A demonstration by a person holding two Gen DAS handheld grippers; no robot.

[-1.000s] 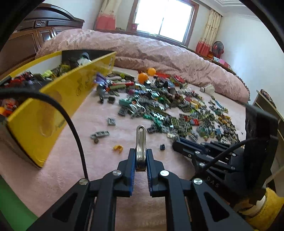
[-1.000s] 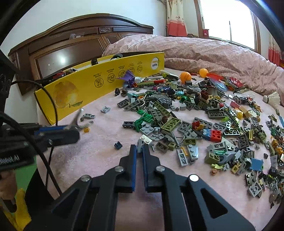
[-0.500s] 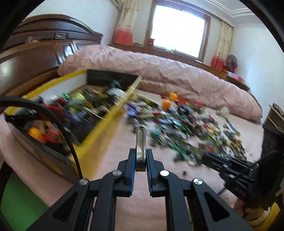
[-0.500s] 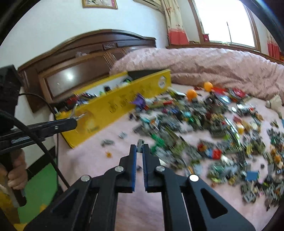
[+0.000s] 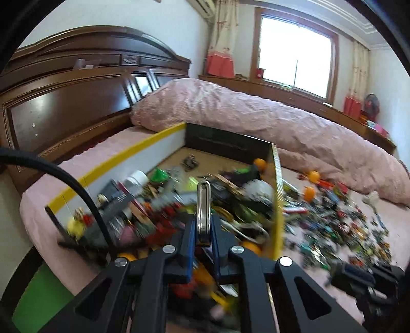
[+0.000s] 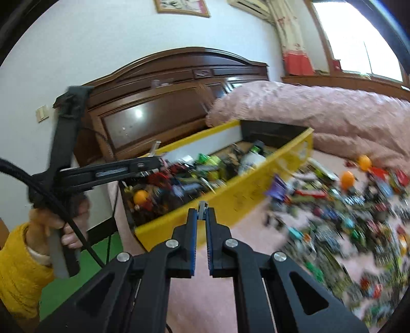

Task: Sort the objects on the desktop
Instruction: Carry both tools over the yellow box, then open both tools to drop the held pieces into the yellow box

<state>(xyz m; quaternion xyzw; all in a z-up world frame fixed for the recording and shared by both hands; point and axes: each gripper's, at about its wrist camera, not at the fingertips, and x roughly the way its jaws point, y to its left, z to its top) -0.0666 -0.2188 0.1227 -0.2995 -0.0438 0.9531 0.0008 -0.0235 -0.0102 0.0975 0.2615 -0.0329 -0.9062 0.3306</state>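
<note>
Left gripper (image 5: 203,230) pinches a metal clasp (image 5: 204,205), stiff, light and slick, low centre above the yellow box (image 5: 278,194); right gripper (image 6: 202,217) clamps a tiny grey piece (image 6: 203,206).

No text, label, brand or number is legible in either view.

Long yellow cardboard box (image 6: 258,194): dark printed marks along its outer side wall, smeared by motion blur; no characters can be made out.

Black inner end wall of the same box (image 5: 225,143), left wrist view: a faint pale line of print, too small and soft to read.

Framed picture on the white wall (image 6: 182,5), right wrist view: cropped by the frame edge; whether it carries writing cannot be told.

Scattered small plastic bricks on the pink bedsheet (image 6: 358,230): blurred, no markings resolved.
</note>
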